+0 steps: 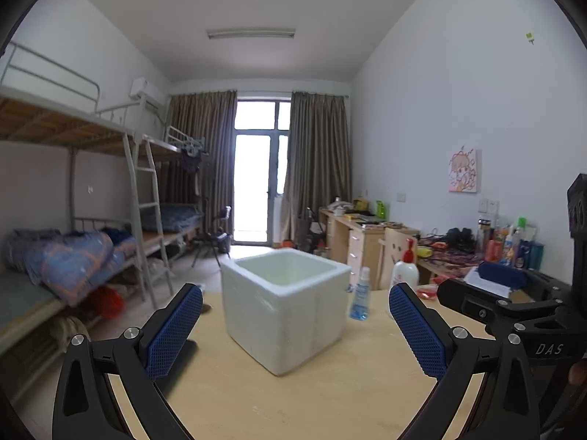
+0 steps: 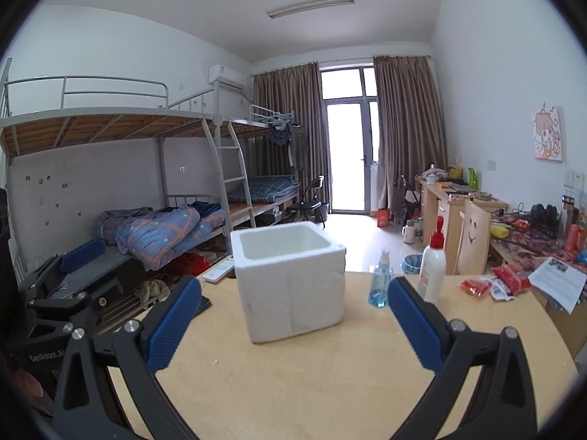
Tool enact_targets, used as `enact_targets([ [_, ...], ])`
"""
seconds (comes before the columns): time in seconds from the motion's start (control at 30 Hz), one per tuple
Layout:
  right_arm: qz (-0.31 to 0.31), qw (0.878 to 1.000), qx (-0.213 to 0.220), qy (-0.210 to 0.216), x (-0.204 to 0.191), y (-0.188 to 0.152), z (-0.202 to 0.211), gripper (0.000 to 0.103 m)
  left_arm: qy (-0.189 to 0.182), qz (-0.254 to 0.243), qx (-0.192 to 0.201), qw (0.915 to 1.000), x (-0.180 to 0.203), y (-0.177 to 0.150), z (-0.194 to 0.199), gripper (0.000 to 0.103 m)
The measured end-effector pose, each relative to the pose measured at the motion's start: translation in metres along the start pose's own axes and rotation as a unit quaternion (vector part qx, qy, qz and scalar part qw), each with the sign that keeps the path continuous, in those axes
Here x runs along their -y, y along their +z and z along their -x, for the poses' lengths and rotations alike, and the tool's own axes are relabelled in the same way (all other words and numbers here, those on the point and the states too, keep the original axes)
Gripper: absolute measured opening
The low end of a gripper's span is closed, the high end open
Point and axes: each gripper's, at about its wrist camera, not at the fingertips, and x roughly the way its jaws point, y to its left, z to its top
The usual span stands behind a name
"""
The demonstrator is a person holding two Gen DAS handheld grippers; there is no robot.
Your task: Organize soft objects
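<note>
Wooden table (image 2: 330, 385) | white foam box (image 2: 290, 286) — open-topped, upright | left tongs (image 1: 295, 330), right tongs (image 2: 293, 326) — both spread, empty

Daylight pours in through the glass door (image 1: 256, 172) at 12 o'clock, blown out to pure white in both views. The room is evenly bright, shadows soft on the worktop (image 2: 330, 377). Fisheye bends walls and bunk rails; black vignette rings the corners. The left view is slightly blurred.
</note>
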Motion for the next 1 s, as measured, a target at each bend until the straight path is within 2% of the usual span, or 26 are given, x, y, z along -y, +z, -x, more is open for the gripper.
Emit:
enact_targets([
  [0.23,-0.017,0.999,0.009,-0.027,0.007,-0.029,0.015,0.103,0.051,-0.011,0.011,0.9986,0.007,-0.023,0.009,0.102],
  [0.37,-0.025,0.999,0.006,-0.025,0.008,-0.039,0.023,0.103,0.052,-0.005,0.008,0.9986,0.007,-0.033,0.014,0.102],
  [0.57,-0.015,0.999,0.010,-0.038,0.001,-0.052,0.031,0.103,0.063,-0.022,0.014,0.9977,0.010,-0.050,0.029,0.102],
  [0.77,-0.007,0.999,0.006,-0.033,-0.007,-0.073,0.040,0.103,0.071,-0.039,0.016,0.9966,0.012,-0.070,0.044,0.102],
  [1.0,-0.006,1.000,0.003,-0.029,-0.009,-0.080,0.048,0.103,0.064,-0.046,-0.005,0.9969,0.017,-0.075,0.044,0.102],
])
